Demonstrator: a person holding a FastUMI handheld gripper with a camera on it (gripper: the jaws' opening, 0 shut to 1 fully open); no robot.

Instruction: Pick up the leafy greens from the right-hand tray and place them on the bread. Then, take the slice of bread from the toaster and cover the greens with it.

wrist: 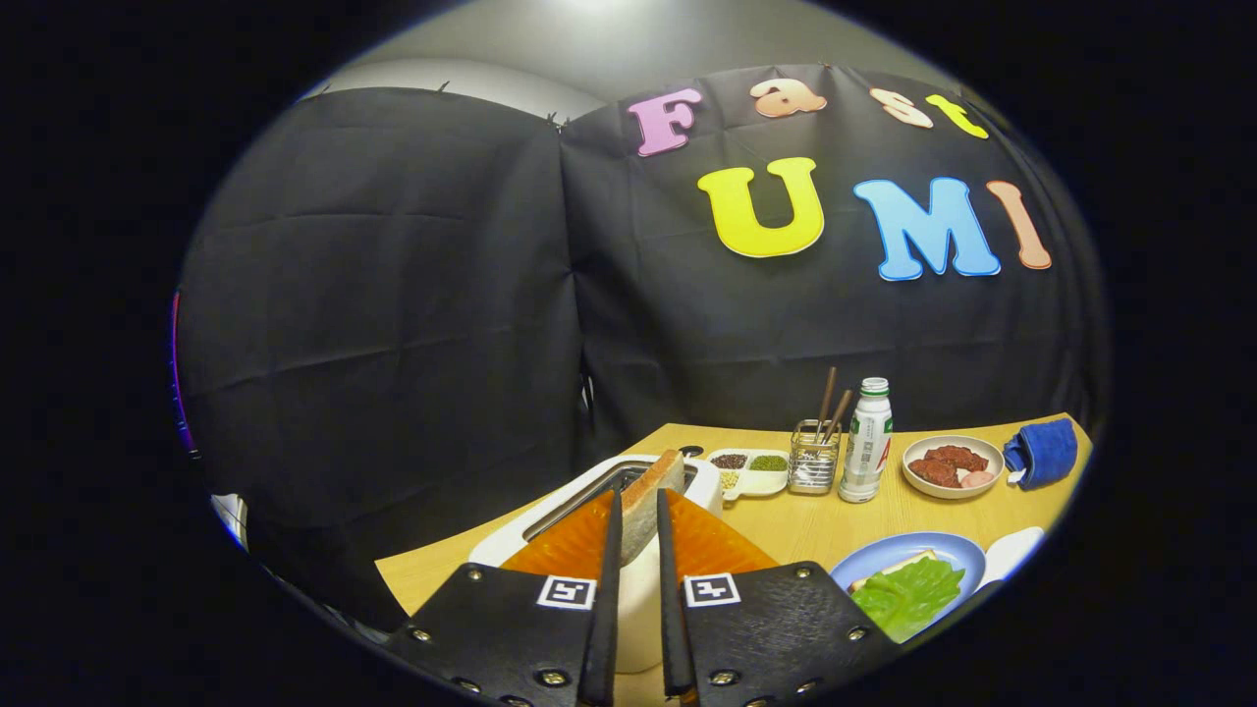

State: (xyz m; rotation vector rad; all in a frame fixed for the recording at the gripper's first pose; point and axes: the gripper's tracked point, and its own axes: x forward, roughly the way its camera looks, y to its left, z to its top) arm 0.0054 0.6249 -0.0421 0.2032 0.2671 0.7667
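Note:
A slice of bread [656, 473] stands upright in the slot of the white toaster [511, 538], its top edge sticking out. My gripper [638, 497] is shut on this slice, one finger flat against each face. To the right of the fingers sits a blue plate [933, 546] on the wooden table. On the plate lies another bread slice [889, 569] with leafy greens [908, 595] spread over it, only a corner of the bread showing.
Beyond the toaster stand a small divided dish of seeds [751, 472], a holder with chopsticks [813, 458], a white bottle [868, 442], a bowl of meat [953, 466] and a blue cloth [1043, 452]. A white tray edge [1013, 550] lies right of the plate.

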